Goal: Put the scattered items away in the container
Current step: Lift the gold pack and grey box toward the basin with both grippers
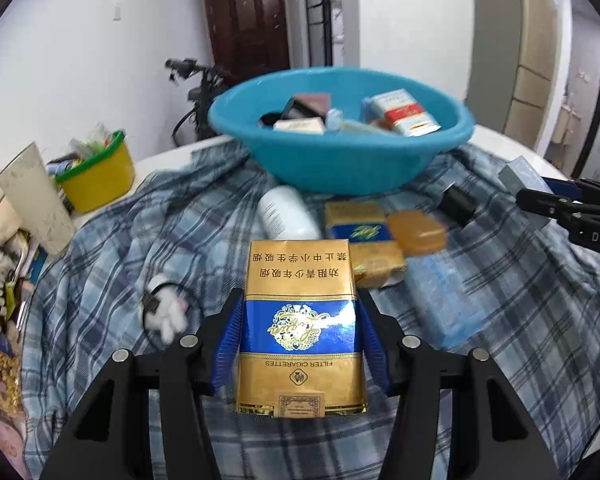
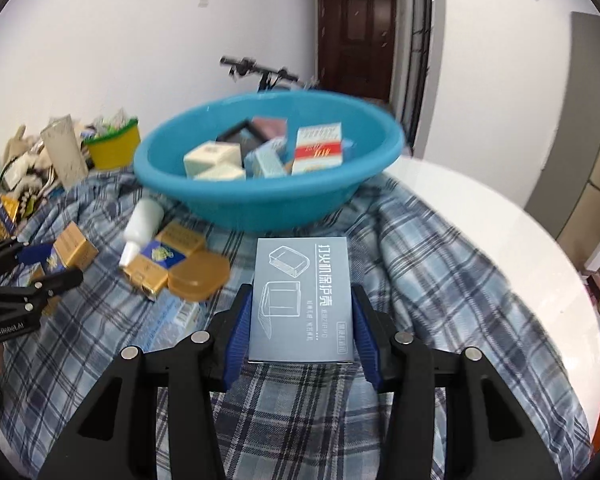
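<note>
The blue basin [image 2: 268, 200] is already holding several small boxes. The left gripper [image 1: 300, 336] is clamping a gold cigarette pack [image 1: 300, 320]; the right gripper [image 2: 300, 320] is clamping a grey box [image 2: 302, 300]. More packs [image 2: 160, 256], a white bottle [image 2: 142, 224] and an amber case [image 2: 198, 276] are lying on the plaid cloth [image 2: 440, 280], just in front of the basin.

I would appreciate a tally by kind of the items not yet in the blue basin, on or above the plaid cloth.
Gold-and-blue cigarette packs: 3, one in the left gripper
White bottle: 1
Amber case: 1
Grey box, in the right gripper: 1
Black object: 1
Blue wrapped packet: 1
White furry charm: 1
Total: 9
</note>
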`<action>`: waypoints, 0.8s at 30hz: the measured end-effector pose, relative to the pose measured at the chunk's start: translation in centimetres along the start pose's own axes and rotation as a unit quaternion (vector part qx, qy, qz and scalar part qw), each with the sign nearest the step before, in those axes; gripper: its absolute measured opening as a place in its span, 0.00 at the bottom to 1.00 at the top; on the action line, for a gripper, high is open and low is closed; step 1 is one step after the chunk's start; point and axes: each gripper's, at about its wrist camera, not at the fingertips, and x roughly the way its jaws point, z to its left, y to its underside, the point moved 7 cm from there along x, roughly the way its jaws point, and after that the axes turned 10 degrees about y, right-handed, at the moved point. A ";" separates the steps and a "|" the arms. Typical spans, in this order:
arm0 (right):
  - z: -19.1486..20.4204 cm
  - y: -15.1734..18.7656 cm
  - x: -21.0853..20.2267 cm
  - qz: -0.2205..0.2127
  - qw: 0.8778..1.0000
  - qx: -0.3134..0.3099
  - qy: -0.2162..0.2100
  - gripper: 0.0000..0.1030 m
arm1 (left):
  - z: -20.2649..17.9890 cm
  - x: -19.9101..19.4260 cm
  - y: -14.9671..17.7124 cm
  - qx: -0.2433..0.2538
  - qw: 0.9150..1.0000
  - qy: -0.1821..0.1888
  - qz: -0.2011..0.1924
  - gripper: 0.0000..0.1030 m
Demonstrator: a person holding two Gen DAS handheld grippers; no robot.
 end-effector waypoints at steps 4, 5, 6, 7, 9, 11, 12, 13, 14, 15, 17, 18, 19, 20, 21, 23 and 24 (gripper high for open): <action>0.3 -0.1 -1.4 -0.017 1.000 0.012 -0.003 0.44 | -1.4 -0.5 -0.7 0.004 1.000 -0.006 -0.024 0.55; 0.6 -0.1 -1.7 -0.020 1.000 0.015 -0.005 0.44 | -1.9 -0.6 -0.9 0.005 1.000 -0.008 -0.029 0.55; 0.7 -0.1 -1.8 -0.022 1.000 0.014 -0.006 0.44 | -2.2 -0.6 -1.1 0.006 0.999 -0.010 -0.033 0.55; 0.9 -0.1 -2.0 -0.024 1.000 0.014 -0.007 0.44 | -2.6 -0.7 -1.3 0.007 0.999 -0.011 -0.038 0.55; 1.1 -0.1 -2.4 -0.029 0.999 0.016 -0.009 0.44 | -3.3 -0.9 -1.6 0.006 0.999 -0.014 -0.048 0.55; 1.2 -0.3 -2.8 -0.034 0.999 0.021 -0.012 0.44 | -4.0 -1.2 -1.8 0.002 0.998 -0.007 -0.057 0.55; 1.3 -0.3 -3.0 -0.038 0.999 0.022 -0.012 0.44 | -4.3 -1.2 -1.9 -0.001 0.998 -0.003 -0.059 0.55; 1.5 -0.3 -3.1 -0.042 0.999 0.021 -0.013 0.44 | -4.4 -1.3 -1.9 -0.002 0.998 0.001 -0.061 0.55; 1.8 -0.3 -3.2 -0.044 0.999 0.015 -0.017 0.44 | -4.7 -1.3 -1.9 -0.001 0.998 0.004 -0.063 0.55; 2.2 -0.2 -3.0 -0.042 0.999 0.010 -0.020 0.44 | -4.9 -1.4 -1.9 -0.001 0.998 0.001 -0.066 0.55; 2.8 0.3 -2.8 -0.035 0.999 0.009 -0.024 0.44 | -5.4 -1.3 -1.9 0.001 0.998 -0.004 -0.070 0.55; 3.0 0.4 -2.9 -0.034 0.999 0.010 -0.026 0.44 | -5.6 -1.3 -1.9 0.002 0.997 -0.006 -0.073 0.55; 3.3 0.5 -2.9 -0.035 0.999 0.009 -0.027 0.44 | -5.7 -1.4 -1.9 0.002 0.997 -0.008 -0.075 0.55; 3.4 0.6 -3.0 -0.039 0.999 0.009 -0.026 0.44 | -5.9 -1.5 -2.0 0.001 0.997 -0.012 -0.079 0.55; 3.5 0.7 -3.2 -0.043 0.999 0.009 -0.024 0.44 | -6.0 -1.5 -2.0 0.000 0.996 -0.015 -0.082 0.55; 3.7 0.7 -3.5 -0.051 0.998 0.010 -0.022 0.44 | -6.0 -1.6 -2.1 -0.004 0.996 -0.018 -0.086 0.55; 3.8 0.7 -3.6 -0.054 0.998 0.010 -0.023 0.44 | -6.1 -1.6 -2.1 -0.006 0.996 -0.019 -0.088 0.55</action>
